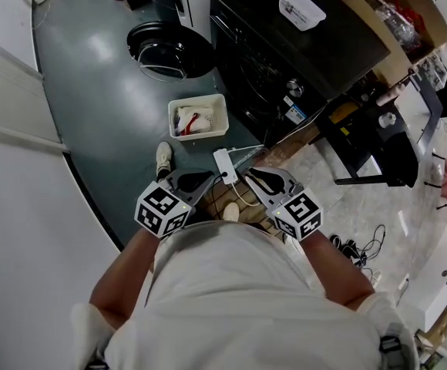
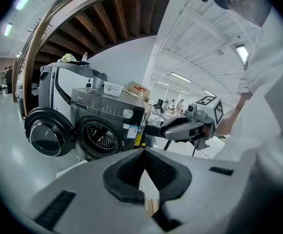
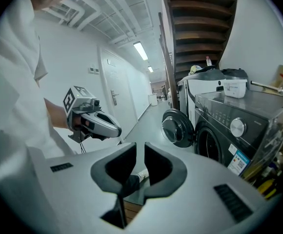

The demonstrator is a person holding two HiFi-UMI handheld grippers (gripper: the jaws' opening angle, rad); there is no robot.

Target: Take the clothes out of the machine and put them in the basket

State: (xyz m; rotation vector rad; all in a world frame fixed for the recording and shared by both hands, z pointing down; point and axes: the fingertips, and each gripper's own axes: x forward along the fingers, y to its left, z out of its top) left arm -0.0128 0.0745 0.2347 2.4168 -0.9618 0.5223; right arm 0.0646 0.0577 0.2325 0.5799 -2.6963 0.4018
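Dark washing machine (image 1: 273, 56), round door (image 1: 166, 50) swung open, blue-and-white sticker (image 3: 238, 161) on its front too small to read; white and red clothes (image 1: 189, 122) in white basket (image 1: 196, 99) on the floor beside it; left gripper (image 2: 144, 152) pinched together, empty; right gripper (image 3: 140, 147) parted by a slit, empty; drum contents indistinct

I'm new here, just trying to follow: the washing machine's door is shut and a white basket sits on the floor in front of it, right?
Not quite. The door of the washing machine is swung open, as the left gripper view shows. The white basket does sit on the floor in front of it.
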